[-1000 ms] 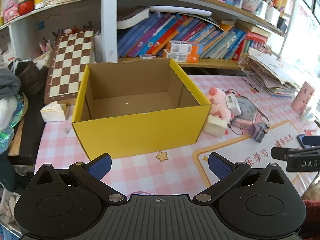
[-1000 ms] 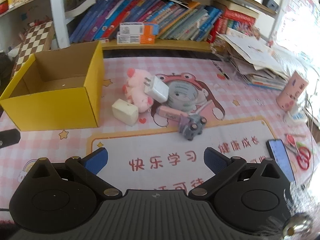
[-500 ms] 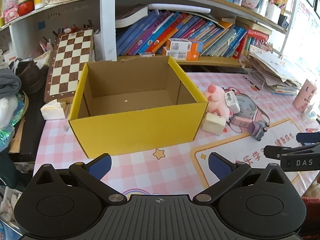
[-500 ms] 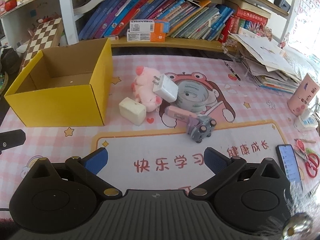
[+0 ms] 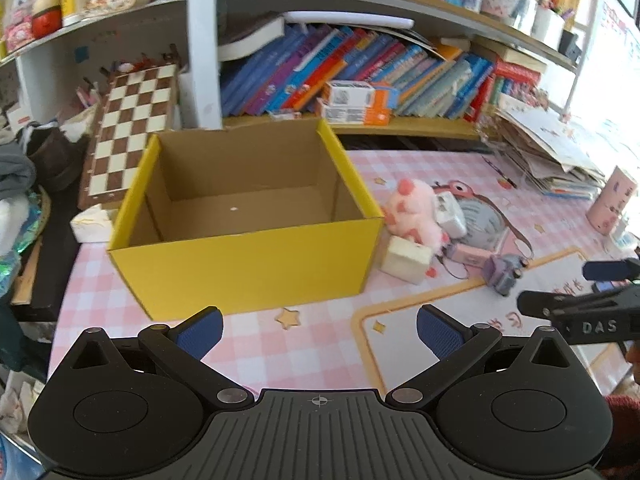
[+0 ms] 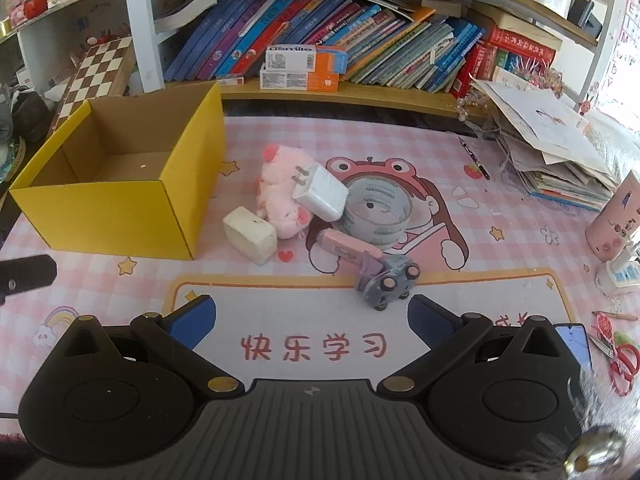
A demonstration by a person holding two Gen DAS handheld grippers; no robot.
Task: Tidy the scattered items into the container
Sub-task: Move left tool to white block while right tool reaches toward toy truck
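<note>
Both grippers have drawn closer to the table's items than a second ago. The left gripper (image 5: 318,330) stands wide and empty just short of the yellow box (image 5: 256,258), which sits a little farther up its view than before. The right gripper (image 6: 310,320) is likewise wide and empty, and the grey toy car (image 6: 390,282) now lies just beyond its right finger (image 6: 430,322), far nearer than it was a second ago. The box and the scattered items lie in the same places on the pink checked table (image 6: 500,208) as before.

The box is empty, its floor bare cardboard. In the left view its right wall hides part of the cream block (image 5: 406,258), and the right gripper's dark body cuts in at the right edge, blurred. The tape roll (image 6: 376,212) is scarcely readable there, lost behind the pink plush (image 5: 414,210) and the white charger (image 5: 450,214).

The right view sets the heap out plainly: the cream block (image 6: 250,234) near the box's corner, the pink plush (image 6: 280,200) touching it, the white charger (image 6: 320,194) leaning on plush and tape roll, a pink eraser case (image 6: 344,242) running from the roll to the car. It alone shows the phone (image 6: 574,342) and red scissors (image 6: 624,360) at the right. Only the left view shows the tissue packet (image 5: 92,224) beside the box's far left corner.
</note>
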